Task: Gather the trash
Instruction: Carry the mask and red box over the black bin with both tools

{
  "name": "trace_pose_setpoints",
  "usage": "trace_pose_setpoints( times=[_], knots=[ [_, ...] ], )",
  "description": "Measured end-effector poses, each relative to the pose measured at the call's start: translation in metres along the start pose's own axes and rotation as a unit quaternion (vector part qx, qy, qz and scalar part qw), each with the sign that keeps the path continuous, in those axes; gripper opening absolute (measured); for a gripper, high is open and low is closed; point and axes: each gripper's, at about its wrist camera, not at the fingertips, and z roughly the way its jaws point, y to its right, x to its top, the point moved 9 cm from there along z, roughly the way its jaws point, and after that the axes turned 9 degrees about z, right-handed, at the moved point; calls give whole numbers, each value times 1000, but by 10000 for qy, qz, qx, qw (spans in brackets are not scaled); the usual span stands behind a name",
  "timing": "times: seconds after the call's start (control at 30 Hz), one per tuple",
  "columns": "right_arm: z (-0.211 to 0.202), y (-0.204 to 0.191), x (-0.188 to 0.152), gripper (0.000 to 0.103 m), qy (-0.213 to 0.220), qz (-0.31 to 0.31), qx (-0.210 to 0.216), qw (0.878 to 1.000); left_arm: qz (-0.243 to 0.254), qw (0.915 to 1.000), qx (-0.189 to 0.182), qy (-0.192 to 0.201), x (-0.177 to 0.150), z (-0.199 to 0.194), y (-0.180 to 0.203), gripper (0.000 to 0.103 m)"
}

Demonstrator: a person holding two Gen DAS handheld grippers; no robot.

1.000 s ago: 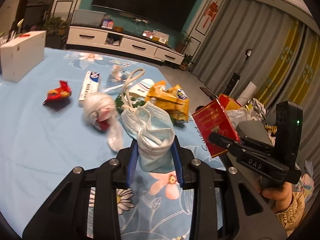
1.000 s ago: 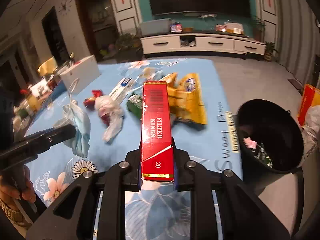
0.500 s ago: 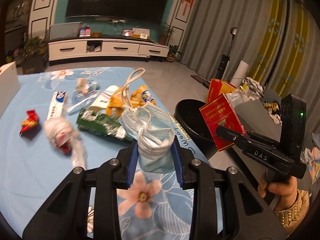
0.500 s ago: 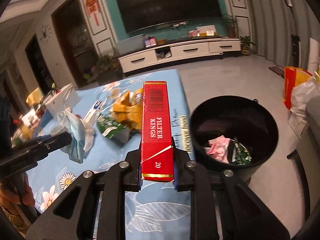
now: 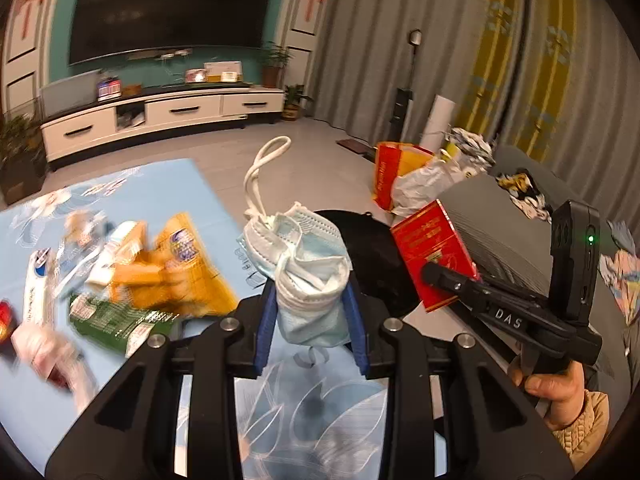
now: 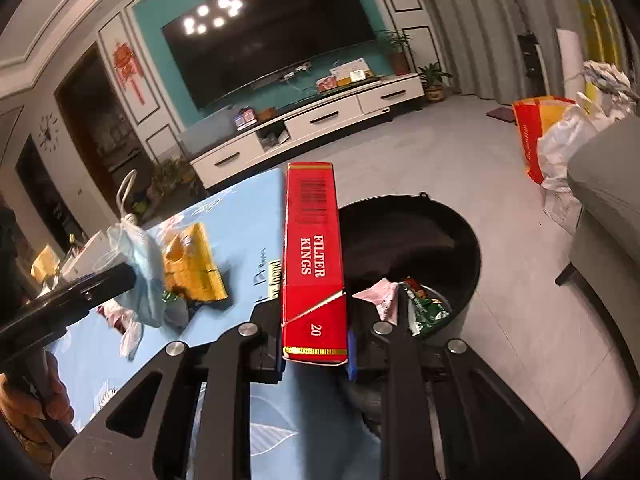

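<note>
My left claw [image 5: 312, 300] pinches a crumpled pale-blue face mask [image 5: 306, 268] above the blue floral table [image 5: 192, 188] edge. My right claw [image 6: 314, 344] clamps a long red cardboard cigarette carton [image 6: 312, 252], beside the round black trash bin [image 6: 448, 240] on the floor.

The face mask [image 5: 308, 264] is showing soft, matt, pleated fabric with white cord loops. The red carton [image 6: 314, 264] is looking like smooth, slightly glossy card with a gold band. At the left of the frame, the yellow wrapper [image 6: 196, 264] and green packet [image 5: 116, 320] are gleaming like crinkled foil or plastic. The tablecloth [image 6: 240, 216] is appearing as matt printed cloth. The black bin [image 6: 460, 236] is shining like smooth plastic. The gripper frames are looking matt black plastic with bright metal screws.
</note>
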Motion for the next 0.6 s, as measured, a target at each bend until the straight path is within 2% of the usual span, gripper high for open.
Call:
trace_pose_setpoints(
  times=[0.17, 0.33, 0.6],
  knots=[
    [6, 18, 9, 23, 89, 215, -30, 9997, 191, 9995, -219, -152, 19, 40, 22, 33],
    [16, 36, 18, 23, 145, 327, -113, 9993, 403, 9984, -277, -300, 28, 72, 39, 33],
    [31, 60, 17, 23, 116, 558, -291, 9980, 584, 9963, -304, -556, 29, 115, 53, 33]
  ],
)
